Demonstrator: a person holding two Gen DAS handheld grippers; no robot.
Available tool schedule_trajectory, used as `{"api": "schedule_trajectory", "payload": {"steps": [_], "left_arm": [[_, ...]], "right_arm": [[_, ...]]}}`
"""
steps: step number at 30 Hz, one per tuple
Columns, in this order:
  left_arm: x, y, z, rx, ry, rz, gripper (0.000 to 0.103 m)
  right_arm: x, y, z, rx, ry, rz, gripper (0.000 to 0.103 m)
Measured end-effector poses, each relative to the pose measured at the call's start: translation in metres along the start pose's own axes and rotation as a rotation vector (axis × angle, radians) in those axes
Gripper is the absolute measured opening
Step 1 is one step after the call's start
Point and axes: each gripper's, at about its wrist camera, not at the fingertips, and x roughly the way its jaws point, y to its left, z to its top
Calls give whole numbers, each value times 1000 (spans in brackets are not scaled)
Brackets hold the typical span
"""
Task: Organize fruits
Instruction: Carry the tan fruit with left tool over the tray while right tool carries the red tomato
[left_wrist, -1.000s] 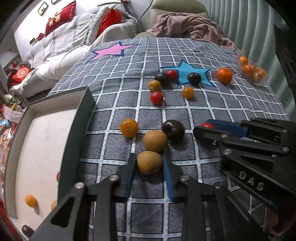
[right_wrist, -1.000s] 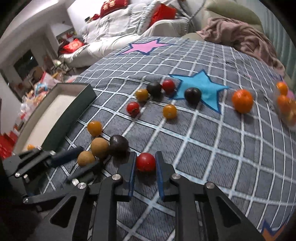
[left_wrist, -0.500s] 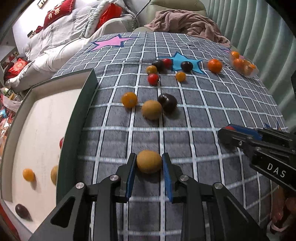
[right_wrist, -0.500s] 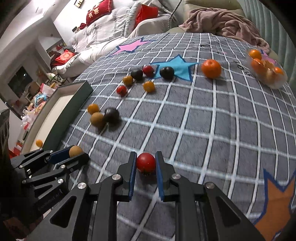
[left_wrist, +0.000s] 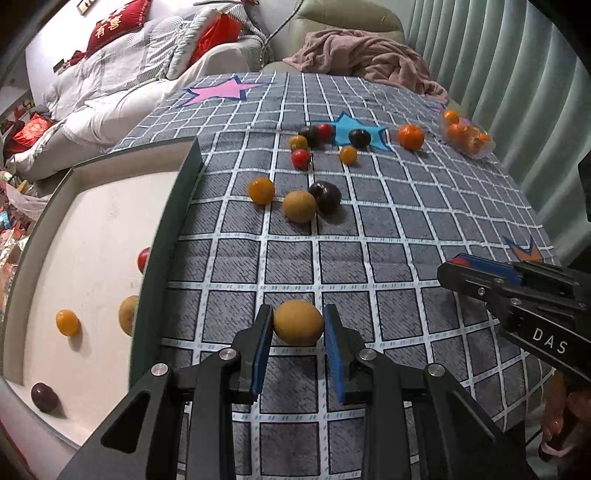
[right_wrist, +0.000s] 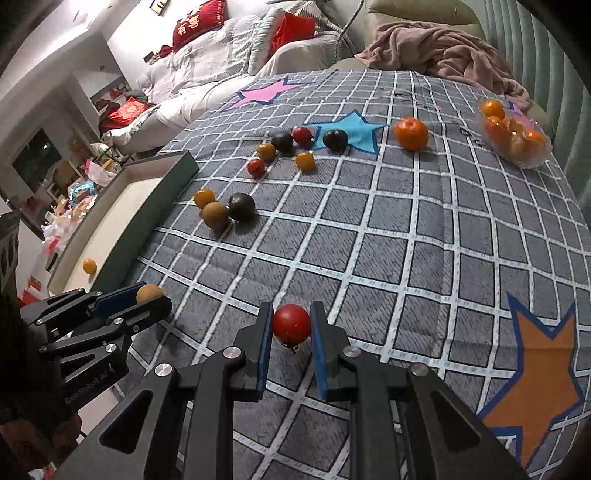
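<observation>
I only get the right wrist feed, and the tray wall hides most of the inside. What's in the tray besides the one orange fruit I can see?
Observer: A dark purple fruit lies at the near end of the tray.
Operator: Anything along the green wall?
Observer: A brown fruit sits against it, partly hidden by the wall.
Operator: Any red in there yet?
Observer: Yes, a red fruit lies against the same wall, farther along.
</observation>
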Motion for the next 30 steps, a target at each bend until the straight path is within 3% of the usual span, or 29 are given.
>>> {"api": "schedule_trajectory", "payload": {"steps": [12,16,30], "left_arm": [[16,0,-7,38,1,14,28],[13,5,-8,20,-1,-15,28],[-33,35,8,-57,-89,-64,28]], "right_arm": [[-6,15,-3,-24,0,-17,22],[-10,15,-1,-18,-9,-19,22],[-16,41,21,-52,-29,6,22]]}}
